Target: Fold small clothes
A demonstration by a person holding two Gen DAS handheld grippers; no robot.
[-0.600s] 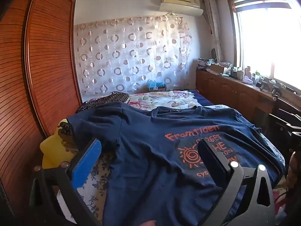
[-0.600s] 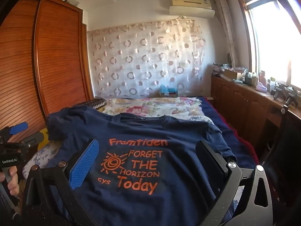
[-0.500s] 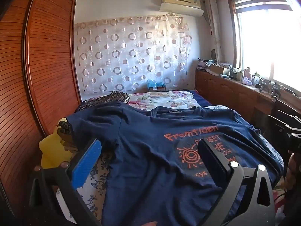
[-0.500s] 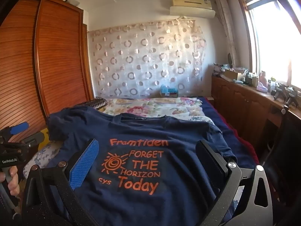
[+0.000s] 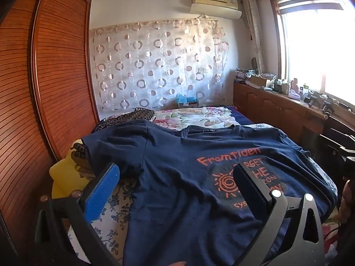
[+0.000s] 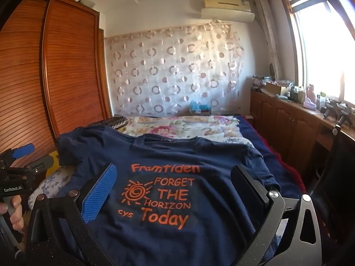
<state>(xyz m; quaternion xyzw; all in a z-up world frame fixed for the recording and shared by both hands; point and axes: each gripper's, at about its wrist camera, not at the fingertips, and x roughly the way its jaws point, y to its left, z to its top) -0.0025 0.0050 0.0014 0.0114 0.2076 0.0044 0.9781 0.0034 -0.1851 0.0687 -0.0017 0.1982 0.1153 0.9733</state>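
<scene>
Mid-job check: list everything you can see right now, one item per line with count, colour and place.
T-shirt: one, navy with orange print, spread flat on the bed.
Bed: one, floral cover, centre.
Wardrobe: one, brown slatted, left.
Curtain: one, white with circles, back wall.
Air conditioner: one, cream, above curtain.
Cabinets: one row, brown, cluttered top, under the window.
Left claw: open, above the shirt.
Right claw: open, above the print.
Hand: one, lower left in the right wrist view, on a grip.

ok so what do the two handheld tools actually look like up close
Both match: the left tool and right tool have black angular frames with silver bolts. One finger carries a textured blue pad, the other a black pad. The left tool's body reads "GenRobot.AI" in white.
</scene>
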